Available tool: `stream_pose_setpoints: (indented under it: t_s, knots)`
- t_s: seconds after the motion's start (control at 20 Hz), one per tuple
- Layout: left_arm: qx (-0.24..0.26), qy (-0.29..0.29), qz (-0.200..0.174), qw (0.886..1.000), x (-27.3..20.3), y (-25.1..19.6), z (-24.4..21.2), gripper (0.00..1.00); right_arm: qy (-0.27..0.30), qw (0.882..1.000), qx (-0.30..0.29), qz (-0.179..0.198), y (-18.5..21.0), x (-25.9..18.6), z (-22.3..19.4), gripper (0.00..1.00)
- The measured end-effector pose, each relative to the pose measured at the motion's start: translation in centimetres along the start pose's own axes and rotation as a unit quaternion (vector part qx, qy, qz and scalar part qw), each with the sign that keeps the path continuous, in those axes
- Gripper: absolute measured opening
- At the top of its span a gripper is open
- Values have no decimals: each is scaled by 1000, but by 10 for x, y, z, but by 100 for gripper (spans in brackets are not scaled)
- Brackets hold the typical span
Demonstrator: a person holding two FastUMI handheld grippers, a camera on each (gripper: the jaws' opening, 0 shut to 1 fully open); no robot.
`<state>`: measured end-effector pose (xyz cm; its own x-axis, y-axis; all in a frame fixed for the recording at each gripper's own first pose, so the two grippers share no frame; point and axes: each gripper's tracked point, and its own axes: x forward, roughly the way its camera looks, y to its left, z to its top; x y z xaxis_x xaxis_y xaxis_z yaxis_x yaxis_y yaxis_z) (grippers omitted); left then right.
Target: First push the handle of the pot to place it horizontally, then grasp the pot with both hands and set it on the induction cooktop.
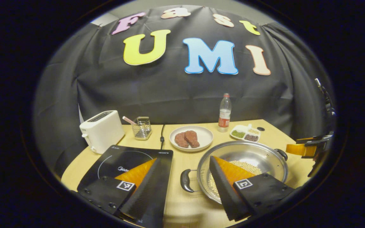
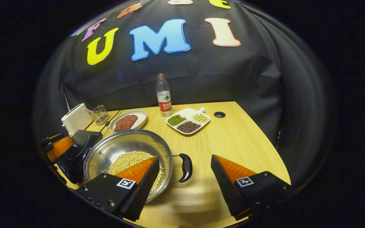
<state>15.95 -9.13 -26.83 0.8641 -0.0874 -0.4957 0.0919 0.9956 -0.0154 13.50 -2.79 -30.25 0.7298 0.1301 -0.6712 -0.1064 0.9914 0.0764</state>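
Observation:
A steel pot [image 1: 249, 150] with pale beans in it stands on the wooden table, right of the black induction cooktop [image 1: 119, 160]. Its two black handles point left and right. In the left gripper view my left gripper [image 1: 185, 160] is open, its fingers straddling the pot's left handle [image 1: 185, 180] without touching it. In the right gripper view my right gripper [image 2: 185, 158] is open around the pot's right handle [image 2: 186, 167], one finger over the pot [image 2: 125, 142]. The right gripper [image 1: 309, 148] also shows at the far right of the left gripper view, and the left gripper [image 2: 57, 145] beside the cooktop [image 2: 78, 147].
At the back stand a white toaster [image 1: 101, 130], a wire utensil holder [image 1: 142, 128], a plate of meat [image 1: 191, 138], a water bottle [image 1: 224, 113] and a divided dish of beans [image 1: 245, 133]. Bare table [image 2: 233, 136] lies right of the pot, with a cable hole [image 2: 219, 114].

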Motion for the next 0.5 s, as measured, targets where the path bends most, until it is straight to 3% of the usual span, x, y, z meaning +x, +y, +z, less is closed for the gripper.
stream_pose_setpoints:
  t_s: [0.1,0.2,0.25,0.35,0.45,0.5]
  knots:
    - [-1,13,-11,1000,11,-6,-10,99,4,1000,-3,0,2,5,-2,99]
    - [-6,36,-23,999,22,-13,-25,94,8,1000,-6,-1,3,8,-5,99]
    - [-9,46,-27,999,27,-15,-32,99,10,1000,-8,0,3,11,-7,99]
    - [-16,65,-33,997,35,-19,-42,94,18,1000,-11,0,4,16,-11,99]
    - [-16,79,-33,996,44,-20,-50,100,24,1000,-11,1,4,20,-14,99]
    - [-13,84,-31,996,49,-19,-54,94,26,1000,-11,0,4,23,-15,99]
